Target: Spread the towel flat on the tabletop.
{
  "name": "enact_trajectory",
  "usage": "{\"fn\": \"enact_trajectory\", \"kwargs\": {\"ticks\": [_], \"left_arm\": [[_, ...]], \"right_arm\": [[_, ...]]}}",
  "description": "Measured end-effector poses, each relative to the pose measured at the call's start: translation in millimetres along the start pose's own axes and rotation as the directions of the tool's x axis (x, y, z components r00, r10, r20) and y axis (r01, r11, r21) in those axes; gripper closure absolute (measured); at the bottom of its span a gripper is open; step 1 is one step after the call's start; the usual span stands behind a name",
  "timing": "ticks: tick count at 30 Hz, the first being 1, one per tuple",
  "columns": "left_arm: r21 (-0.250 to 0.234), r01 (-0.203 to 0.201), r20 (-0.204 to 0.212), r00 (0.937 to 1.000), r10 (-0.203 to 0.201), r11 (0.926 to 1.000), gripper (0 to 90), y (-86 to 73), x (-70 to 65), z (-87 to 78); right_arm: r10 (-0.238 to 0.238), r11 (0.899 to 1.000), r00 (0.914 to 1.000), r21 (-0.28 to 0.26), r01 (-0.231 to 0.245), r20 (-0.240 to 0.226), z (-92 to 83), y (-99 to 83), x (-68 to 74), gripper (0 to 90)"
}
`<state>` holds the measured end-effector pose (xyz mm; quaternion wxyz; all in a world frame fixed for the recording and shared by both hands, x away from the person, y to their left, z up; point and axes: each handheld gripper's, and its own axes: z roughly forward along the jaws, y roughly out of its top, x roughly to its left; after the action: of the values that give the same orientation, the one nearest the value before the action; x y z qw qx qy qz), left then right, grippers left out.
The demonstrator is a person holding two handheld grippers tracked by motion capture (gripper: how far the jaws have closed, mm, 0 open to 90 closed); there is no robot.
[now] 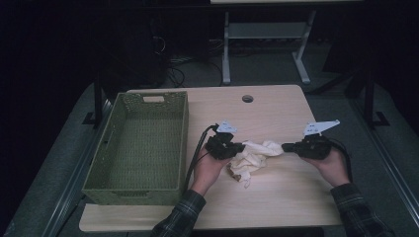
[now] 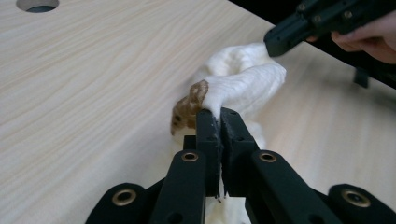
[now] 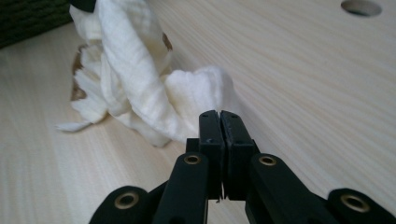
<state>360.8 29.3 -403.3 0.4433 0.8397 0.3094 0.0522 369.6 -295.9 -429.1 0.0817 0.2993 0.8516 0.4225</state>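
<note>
A crumpled white cloth with brown patches lies bunched on the light wooden table, held between both hands. My left gripper is shut on the cloth's left end; in the left gripper view its jaws pinch the white cloth next to a brown patch. My right gripper is shut on the cloth's right end; in the right gripper view the jaws clamp a fold of the cloth. The cloth sags to the table between them.
An empty green woven basket stands on the table's left side, close to the left hand. A round cable hole sits near the table's far edge. Dark floor, cables and a desk frame lie beyond.
</note>
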Motion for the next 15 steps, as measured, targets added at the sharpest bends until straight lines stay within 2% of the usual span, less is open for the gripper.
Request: {"fn": "enact_trajectory", "kwargs": {"ticks": [1,2,3,4,7,8,9,10,12,15], "left_arm": [[0.003,0.001,-0.007,1.0,-0.001,1.0,86.1,0.3,2.3,3.3],[0.002,0.015,-0.023,0.9996,-0.015,0.9999,84.1,0.4,6.3,10.6],[0.002,0.015,-0.023,0.9996,-0.015,0.9999,82.3,0.4,6.3,10.6],[0.01,0.011,-0.044,0.999,-0.011,0.9999,81.1,0.0,10.0,15.7],[0.014,0.022,-0.063,0.9978,-0.021,0.9997,76.6,-1.6,13.3,19.8],[0.014,0.023,-0.07,0.9973,-0.021,0.9996,75.4,-3.3,14.7,19.1],[0.014,0.023,-0.07,0.9973,-0.021,0.9996,74.3,-3.3,14.7,19.1],[0.007,0.028,-0.071,0.9971,-0.027,0.9996,73.0,-3.9,14.2,17.4],[0.003,0.01,-0.059,0.9982,-0.01,0.9999,70.9,-5.7,11.9,11.2],[0.017,0.001,-0.038,0.9993,0.0,0.9999,65.3,-8.8,9.7,11.2]], "right_arm": [[0.0,1.0,1.0,0.0,0.0,0.0,0.0,0.0,0.0,88.1],[0.024,1.0,0.9997,0.019,-0.024,0.004,5.6,-2.5,-3.5,88.1],[0.021,0.999,0.9997,0.027,-0.022,0.01,8.3,-4.0,-5.6,88.1],[0.028,0.999,0.9994,0.039,-0.029,0.021,10.8,-5.2,-7.0,88.1],[0.029,0.998,0.9988,0.058,-0.031,0.039,15.0,-8.0,-11.1,88.1],[0.045,0.996,0.9973,0.07,-0.049,0.058,16.9,-10.6,-14.8,88.1],[0.045,0.996,0.9973,0.07,-0.049,0.058,16.9,-10.6,-14.8,88.1],[0.064,0.995,0.9951,0.071,-0.069,0.076,16.5,-13.5,-18.9,87.8],[0.071,0.995,0.9938,0.069,-0.077,0.085,14.3,-16.4,-23.2,87.4],[0.079,0.995,0.9933,0.057,-0.084,0.084,11.7,-18.9,-25.9,87.1]]}}
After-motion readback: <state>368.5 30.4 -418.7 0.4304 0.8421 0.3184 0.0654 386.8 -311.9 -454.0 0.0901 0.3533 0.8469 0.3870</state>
